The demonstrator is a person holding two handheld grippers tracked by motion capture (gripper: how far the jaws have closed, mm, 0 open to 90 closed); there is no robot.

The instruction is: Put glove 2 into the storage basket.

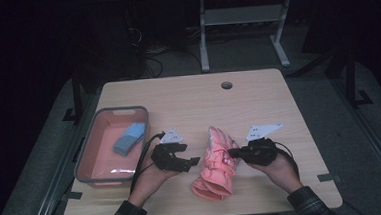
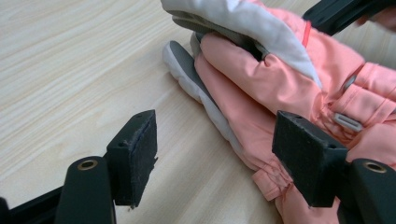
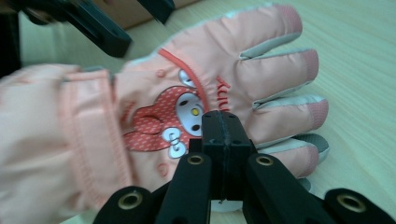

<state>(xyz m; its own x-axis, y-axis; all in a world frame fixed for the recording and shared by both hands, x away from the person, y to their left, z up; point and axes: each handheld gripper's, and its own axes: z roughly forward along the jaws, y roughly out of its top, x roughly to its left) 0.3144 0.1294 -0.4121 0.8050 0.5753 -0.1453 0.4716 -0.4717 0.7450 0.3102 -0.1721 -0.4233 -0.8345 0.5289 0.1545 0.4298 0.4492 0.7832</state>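
Note:
Two pink gloves (image 1: 216,162) lie stacked on the wooden table (image 1: 188,100), cuffs toward me. The upper glove (image 3: 187,93) shows a cartoon rabbit patch on its back. In the left gripper view its grey-and-white palm side (image 2: 243,23) arches above the lower glove (image 2: 243,116). My left gripper (image 1: 191,154) is open just left of the gloves, its jaws (image 2: 215,154) framing the lower glove's edge without touching it. My right gripper (image 1: 231,153) is shut, its tips (image 3: 223,135) over the upper glove's back near the patch. I see no fabric between its pads.
A grey-rimmed pink bin (image 1: 84,159) stands at the table's left edge with a blue folded item (image 1: 129,138) inside. A cable hole (image 1: 226,85) sits near the far edge. A metal table frame (image 1: 203,36) stands on the floor beyond.

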